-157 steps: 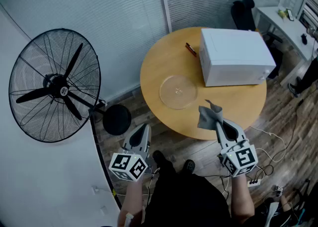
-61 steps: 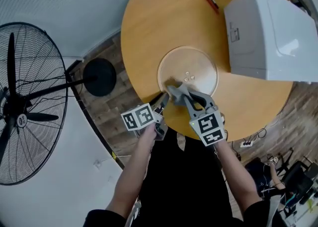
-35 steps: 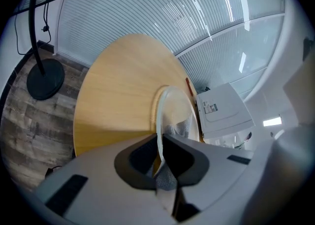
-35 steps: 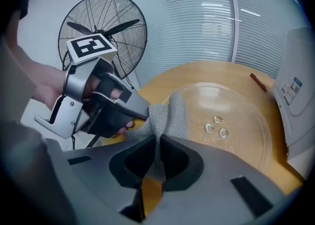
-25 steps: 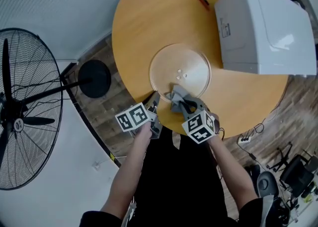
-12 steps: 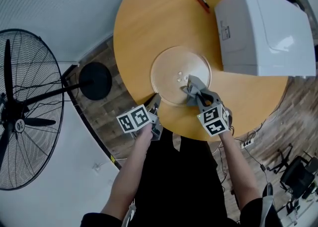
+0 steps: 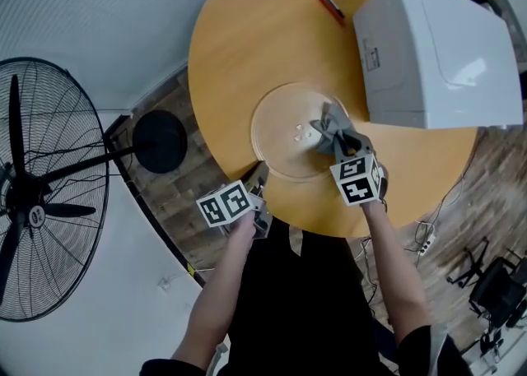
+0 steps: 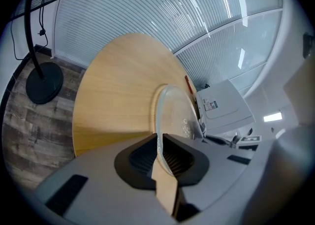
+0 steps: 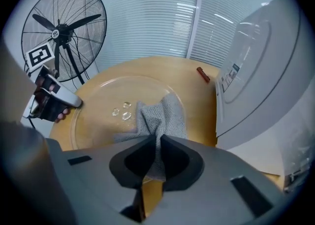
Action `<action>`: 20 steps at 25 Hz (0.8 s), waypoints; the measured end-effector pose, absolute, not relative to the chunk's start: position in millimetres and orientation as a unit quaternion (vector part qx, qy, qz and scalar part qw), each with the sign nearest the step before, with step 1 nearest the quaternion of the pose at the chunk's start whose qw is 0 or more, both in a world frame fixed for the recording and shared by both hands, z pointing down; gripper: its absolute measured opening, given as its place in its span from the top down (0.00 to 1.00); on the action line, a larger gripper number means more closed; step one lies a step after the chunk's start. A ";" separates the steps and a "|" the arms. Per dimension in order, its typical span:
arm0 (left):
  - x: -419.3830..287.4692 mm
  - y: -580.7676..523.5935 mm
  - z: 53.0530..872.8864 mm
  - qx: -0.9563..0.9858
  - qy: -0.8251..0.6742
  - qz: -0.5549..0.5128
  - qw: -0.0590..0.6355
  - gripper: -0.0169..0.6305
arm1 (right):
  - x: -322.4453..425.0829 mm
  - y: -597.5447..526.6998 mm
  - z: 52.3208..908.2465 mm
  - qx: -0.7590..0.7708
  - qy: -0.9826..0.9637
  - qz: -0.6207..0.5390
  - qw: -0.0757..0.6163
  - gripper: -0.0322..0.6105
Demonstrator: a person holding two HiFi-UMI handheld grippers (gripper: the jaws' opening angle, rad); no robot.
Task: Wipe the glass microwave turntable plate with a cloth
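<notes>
With the left tongs (image 7: 260, 171) clamped on the plate (image 7: 280, 119) rim at 7 o'clock, by the counter (image 7: 247, 37) edge, and the right tongs (image 7: 330, 137) pinching the cloth (image 7: 322, 124) at its 3 o'clock, a hard wipe could probably twist the glass free.

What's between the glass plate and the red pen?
Nothing; in the head view, only bare round wooden tabletop lies between the clear glass turntable plate and the red pen.

The desk (image 7: 247, 37) runs off the top edge beyond the plate (image 7: 280, 132). The fan (image 7: 34, 216), left of the plate, is cut by the frame edge. The cloth (image 7: 323, 129) hides part of the plate's right rim. The label print on the microwave (image 7: 436, 45) is too small to read.
</notes>
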State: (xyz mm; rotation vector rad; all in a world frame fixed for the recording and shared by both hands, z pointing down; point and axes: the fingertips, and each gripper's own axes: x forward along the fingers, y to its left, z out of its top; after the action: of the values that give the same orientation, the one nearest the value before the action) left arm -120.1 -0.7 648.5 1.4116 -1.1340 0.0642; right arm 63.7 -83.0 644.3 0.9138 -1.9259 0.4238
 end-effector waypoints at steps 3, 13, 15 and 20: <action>-120.0 -0.4 648.5 0.615 -0.491 0.029 0.616 0.93 | 62.1 -97.4 643.8 0.381 -0.779 0.162 0.470 0.91; -119.6 0.2 649.0 0.615 -0.490 0.036 0.616 0.93 | 48.0 -151.9 642.9 0.408 -0.771 0.138 0.469 0.92; -119.7 0.4 649.1 0.614 -0.490 0.035 0.618 0.93 | 42.2 -161.3 642.8 0.409 -0.771 0.133 0.470 0.92; -118.5 0.7 649.4 0.616 -0.493 0.044 0.613 0.92 | 20.9 -178.3 642.1 0.403 -0.777 0.114 0.471 0.92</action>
State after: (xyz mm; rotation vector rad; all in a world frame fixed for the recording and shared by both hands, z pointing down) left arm -118.5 0.7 649.4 1.4212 -1.1360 0.1025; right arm 20.9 -178.3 642.1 0.9865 -1.9032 0.2797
